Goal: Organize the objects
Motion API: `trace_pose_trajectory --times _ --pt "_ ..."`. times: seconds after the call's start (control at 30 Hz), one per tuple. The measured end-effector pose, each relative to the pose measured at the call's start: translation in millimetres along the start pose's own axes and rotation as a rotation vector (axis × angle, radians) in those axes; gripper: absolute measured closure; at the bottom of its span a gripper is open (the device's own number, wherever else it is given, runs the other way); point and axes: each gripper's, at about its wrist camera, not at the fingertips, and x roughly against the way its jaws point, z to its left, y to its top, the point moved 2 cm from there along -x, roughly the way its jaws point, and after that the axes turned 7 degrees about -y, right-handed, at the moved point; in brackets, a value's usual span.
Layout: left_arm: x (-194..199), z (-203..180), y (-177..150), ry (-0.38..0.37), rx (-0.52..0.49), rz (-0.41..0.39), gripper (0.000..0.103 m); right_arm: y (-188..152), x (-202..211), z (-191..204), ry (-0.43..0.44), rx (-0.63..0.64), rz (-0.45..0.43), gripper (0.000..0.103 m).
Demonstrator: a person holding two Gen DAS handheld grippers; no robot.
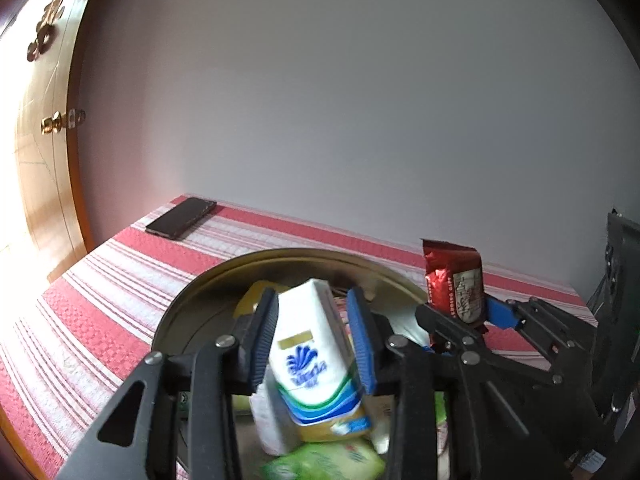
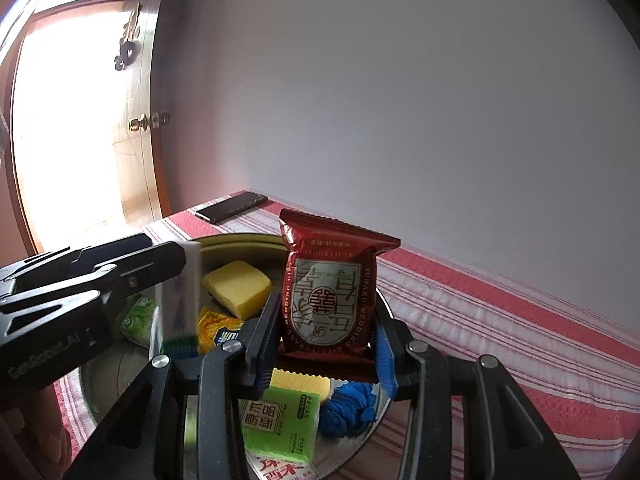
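Observation:
My left gripper (image 1: 314,328) is shut on a white tissue pack (image 1: 310,354) with a blue logo, held above the round metal tray (image 1: 188,308). It also shows in the right wrist view (image 2: 182,292). My right gripper (image 2: 326,334) is shut on a dark red snack packet (image 2: 330,286), held upright over the tray's right side; the packet also shows in the left wrist view (image 1: 454,284). In the tray (image 2: 376,410) lie a yellow sponge (image 2: 238,288), a green packet (image 2: 280,426), a blue knotted rope (image 2: 348,408) and an orange packet (image 2: 218,330).
The tray stands on a red and white striped cloth (image 2: 500,320). A black phone (image 1: 182,218) lies at the far left corner by the white wall. A wooden door (image 1: 44,140) is at the left.

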Motion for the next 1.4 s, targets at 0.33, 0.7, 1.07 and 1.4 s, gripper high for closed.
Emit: trace_pose_trajectory --times 0.33,0.7,1.07,1.4 --pt "-19.7 15.3 -4.6 0.069 0.017 0.051 0.046 -9.2 -27.0 5.4 -0.003 0.034 0.083 0.048" --pt "1.6 3.7 -9.7 0.121 -0.037 -0.006 0.005 -9.6 -7.5 -0.1 -0.029 -0.012 0.035 0.038" --pt "38.5 -9.6 -19.8 0.194 -0.086 -0.012 0.000 -28.9 47.6 -21.6 -0.014 -0.147 -0.014 0.036" --pt "72.9 -9.7 -20.0 0.161 -0.054 -0.030 0.000 -25.6 92.9 -19.5 -0.006 -0.151 -0.082 0.029"
